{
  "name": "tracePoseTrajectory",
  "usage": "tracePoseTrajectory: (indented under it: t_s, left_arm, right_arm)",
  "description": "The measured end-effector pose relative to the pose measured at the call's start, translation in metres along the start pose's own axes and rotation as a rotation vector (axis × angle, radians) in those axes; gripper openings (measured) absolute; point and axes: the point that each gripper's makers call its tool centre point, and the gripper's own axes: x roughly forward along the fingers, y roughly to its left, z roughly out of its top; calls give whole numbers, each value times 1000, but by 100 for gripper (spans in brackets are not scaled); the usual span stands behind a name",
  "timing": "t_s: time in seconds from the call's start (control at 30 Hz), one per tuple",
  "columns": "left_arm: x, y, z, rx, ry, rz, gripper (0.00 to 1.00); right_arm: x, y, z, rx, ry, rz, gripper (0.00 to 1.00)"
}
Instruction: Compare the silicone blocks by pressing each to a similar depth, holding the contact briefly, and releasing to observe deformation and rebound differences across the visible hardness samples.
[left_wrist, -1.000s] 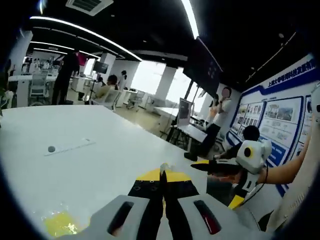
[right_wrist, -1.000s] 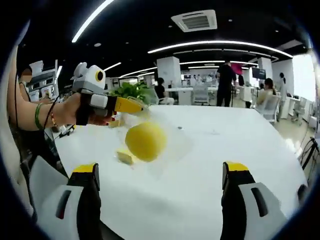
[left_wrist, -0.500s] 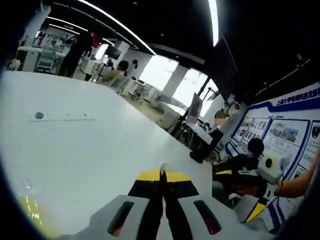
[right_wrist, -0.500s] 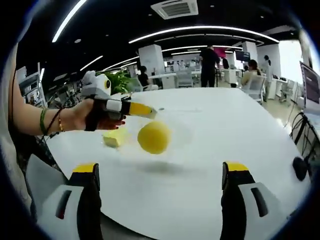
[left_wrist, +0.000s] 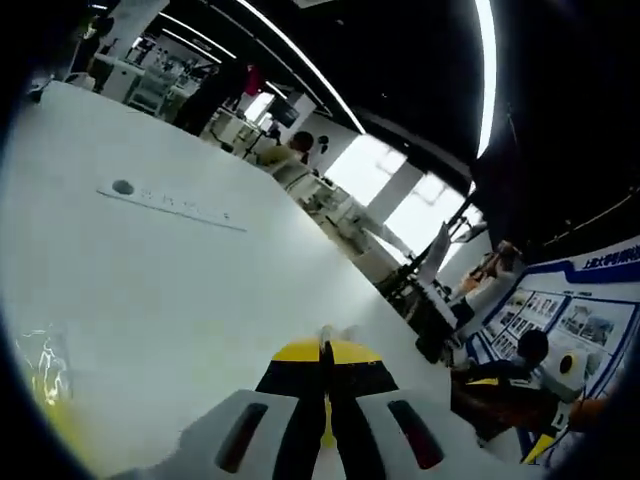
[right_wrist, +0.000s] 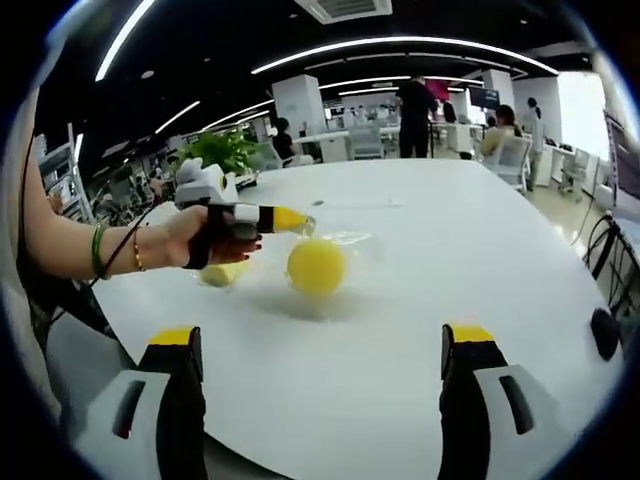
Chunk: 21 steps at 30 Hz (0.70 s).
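The left gripper view skims low over the white table (left_wrist: 180, 290); the right gripper view faces that table (right_wrist: 420, 300) from higher.

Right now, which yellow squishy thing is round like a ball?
The big yellow ball mid-table, beside the left gripper. The other yellow piece, under the hand, looks flatter.

Open office: white table (right_wrist: 420, 300), ceiling light strips (right_wrist: 400, 45), bright windows (left_wrist: 400, 190).
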Motion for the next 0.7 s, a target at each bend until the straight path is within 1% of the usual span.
tracePoseTrajectory:
  t_s: [0.1,0.17,0.23,0.3,0.4,0.43,0.47,0.53,0.6,0.63,0.7]
  left_arm:
    - [2,17,1,-19,-14,27,0]
    - [4,29,1,-15,-20,51,0]
    - [6,37,0,-19,-23,65,0]
    - [8,41,-1,-32,-29,65,0]
    - [13,51,-3,-10,-24,97,0]
    - [14,54,-4,-6,-21,106,0]
    - [16,59,-5,4,-15,129,0]
    - [18,63,-7,5,-12,144,0]
    - [20,70,-9,16,0,171,0]
    - [20,70,-9,20,2,173,0]
    - [19,79,-12,55,26,216,0]
  right_arm:
    - [5,2,-4,-2,20,16,92]
    - [6,2,-7,-6,35,21,92]
    - [7,2,-8,-11,43,22,90]
    - [7,1,-1,-22,14,17,88]
    - [9,2,8,-12,-10,22,88]
    - [9,1,9,-13,-9,22,88]
    - [11,1,8,-20,-4,22,88]
    - [13,1,7,-28,4,22,88]
    - [14,2,3,-23,12,27,87]
    - [14,3,3,-22,13,27,87]
    - [14,3,0,-23,20,28,87]
